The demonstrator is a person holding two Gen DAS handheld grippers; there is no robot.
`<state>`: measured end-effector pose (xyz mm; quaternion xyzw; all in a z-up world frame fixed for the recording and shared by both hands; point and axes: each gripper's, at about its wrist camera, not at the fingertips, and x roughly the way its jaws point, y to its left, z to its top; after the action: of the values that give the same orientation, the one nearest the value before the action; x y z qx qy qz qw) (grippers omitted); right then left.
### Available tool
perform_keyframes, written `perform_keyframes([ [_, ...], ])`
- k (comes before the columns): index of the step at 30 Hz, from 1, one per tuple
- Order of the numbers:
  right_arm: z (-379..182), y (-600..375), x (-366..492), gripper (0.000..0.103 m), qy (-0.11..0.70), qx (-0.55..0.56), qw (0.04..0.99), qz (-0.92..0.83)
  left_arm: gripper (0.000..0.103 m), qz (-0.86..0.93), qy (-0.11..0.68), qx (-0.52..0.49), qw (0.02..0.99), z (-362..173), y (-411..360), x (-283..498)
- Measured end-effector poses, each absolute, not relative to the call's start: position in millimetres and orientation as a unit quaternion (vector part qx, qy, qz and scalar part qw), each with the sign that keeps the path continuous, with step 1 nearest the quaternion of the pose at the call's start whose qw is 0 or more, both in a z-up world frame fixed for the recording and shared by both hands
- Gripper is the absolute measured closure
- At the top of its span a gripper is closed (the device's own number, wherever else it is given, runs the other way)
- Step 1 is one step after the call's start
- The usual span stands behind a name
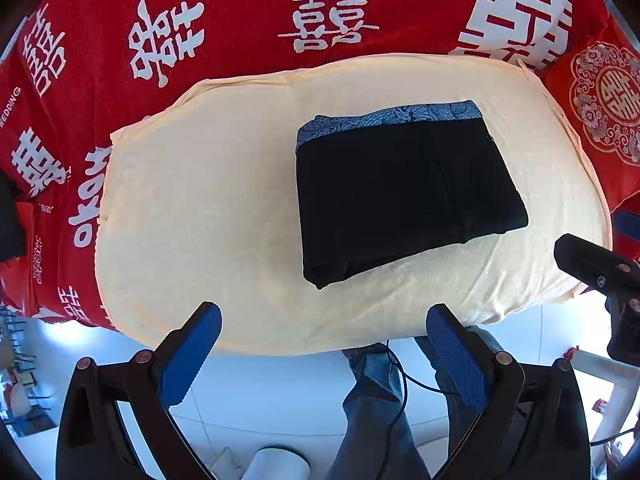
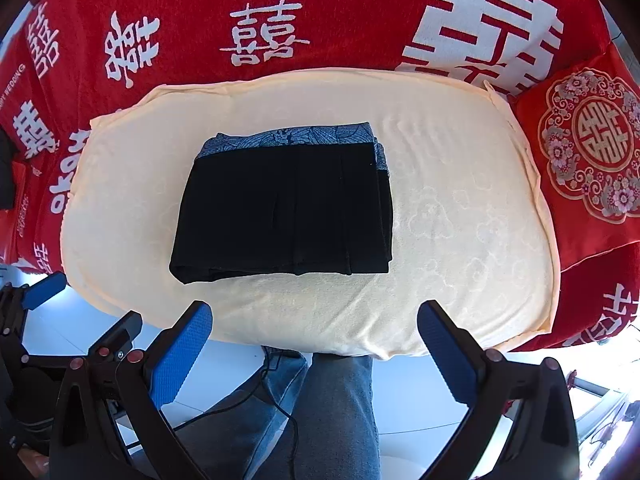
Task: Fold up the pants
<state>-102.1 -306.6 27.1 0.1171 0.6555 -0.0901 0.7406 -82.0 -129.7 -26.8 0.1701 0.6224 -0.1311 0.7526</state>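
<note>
The black pants [image 1: 404, 192] lie folded into a compact rectangle on a cream cushion [image 1: 200, 208], with a blue patterned band along the far edge. They also show in the right wrist view [image 2: 288, 208] on the cushion [image 2: 460, 220]. My left gripper [image 1: 324, 320] is open and empty, held back at the cushion's near edge. My right gripper [image 2: 314, 316] is open and empty, also back from the pants. The right gripper's body shows at the right edge of the left wrist view [image 1: 600, 272], and the left gripper shows at the left edge of the right wrist view [image 2: 40, 292].
A red cloth with white characters [image 1: 240, 20] covers the surface behind the cushion. A red embroidered pillow [image 2: 588, 148] sits to the right. The person's jeans legs [image 2: 332, 408] and a black cable [image 1: 404, 380] are below, over a white tiled floor.
</note>
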Motion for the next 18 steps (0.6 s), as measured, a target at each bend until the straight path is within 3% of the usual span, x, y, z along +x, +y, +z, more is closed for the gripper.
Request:
perform_keyframes([
  [18, 29.4, -307.2, -103.9, 0.001, 0.658, 0.109, 0.739, -0.097, 0.000, -0.137, 0.616, 0.172, 0.757, -22.8, -133.2, -79.6],
])
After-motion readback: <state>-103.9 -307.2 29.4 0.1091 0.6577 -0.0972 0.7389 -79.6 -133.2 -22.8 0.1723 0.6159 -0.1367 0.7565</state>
